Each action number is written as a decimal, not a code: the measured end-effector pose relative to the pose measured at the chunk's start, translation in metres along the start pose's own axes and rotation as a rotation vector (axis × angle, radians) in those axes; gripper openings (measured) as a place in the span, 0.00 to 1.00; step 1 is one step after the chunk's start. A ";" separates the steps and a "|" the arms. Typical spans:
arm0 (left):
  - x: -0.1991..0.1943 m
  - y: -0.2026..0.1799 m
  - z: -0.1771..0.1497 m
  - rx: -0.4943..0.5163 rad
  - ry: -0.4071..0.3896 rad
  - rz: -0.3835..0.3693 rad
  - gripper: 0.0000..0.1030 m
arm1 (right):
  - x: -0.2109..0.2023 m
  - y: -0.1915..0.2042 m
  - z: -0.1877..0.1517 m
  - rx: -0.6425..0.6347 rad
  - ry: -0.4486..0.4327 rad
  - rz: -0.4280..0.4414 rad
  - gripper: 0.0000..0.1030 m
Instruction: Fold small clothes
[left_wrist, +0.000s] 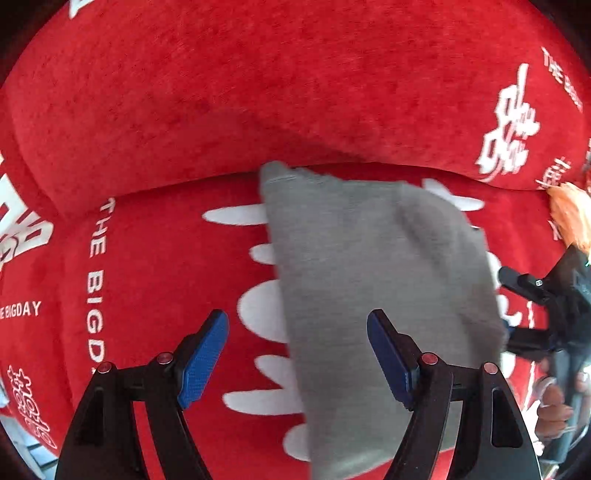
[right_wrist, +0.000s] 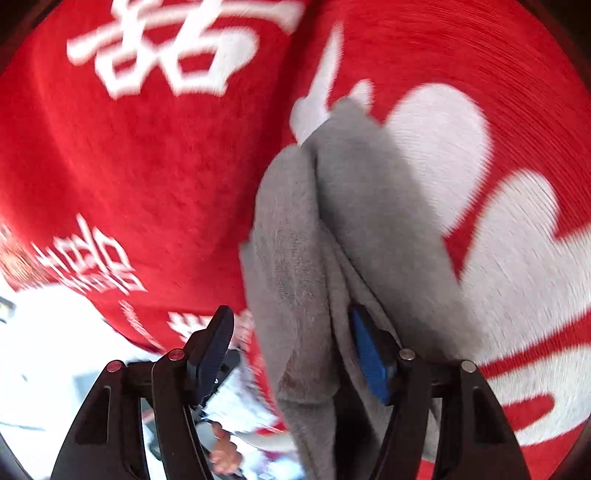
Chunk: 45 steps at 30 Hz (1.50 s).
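Your things rest on a red plush sofa cover printed with white characters and "THE BIGDAY" lettering. A grey garment lies folded on the seat, its far end touching the seam below the red backrest.

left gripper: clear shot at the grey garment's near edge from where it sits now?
Probably yes. The left gripper hangs open above the grey garment, whose left edge runs between its fingers, nothing covering it. The right gripper sits at the cloth's far right side, clear of that path.
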<state>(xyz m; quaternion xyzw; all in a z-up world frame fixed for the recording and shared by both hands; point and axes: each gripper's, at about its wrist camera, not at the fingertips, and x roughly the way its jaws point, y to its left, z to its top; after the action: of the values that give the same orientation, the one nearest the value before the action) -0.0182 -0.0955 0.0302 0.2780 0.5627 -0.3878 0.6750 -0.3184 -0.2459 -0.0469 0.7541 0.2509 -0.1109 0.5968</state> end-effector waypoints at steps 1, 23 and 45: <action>0.003 0.001 -0.001 0.007 0.008 0.026 0.76 | 0.004 0.007 0.002 -0.036 0.012 -0.027 0.67; 0.024 -0.020 -0.018 0.066 0.011 0.050 0.89 | -0.013 0.002 0.004 -0.294 -0.020 -0.405 0.27; 0.042 -0.013 -0.091 0.074 0.190 -0.034 0.99 | -0.031 0.006 -0.089 -0.389 0.072 -0.536 0.09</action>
<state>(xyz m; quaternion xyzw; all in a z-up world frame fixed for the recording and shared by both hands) -0.0759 -0.0371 -0.0294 0.3286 0.6141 -0.3915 0.6013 -0.3539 -0.1695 -0.0043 0.5365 0.4776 -0.1873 0.6701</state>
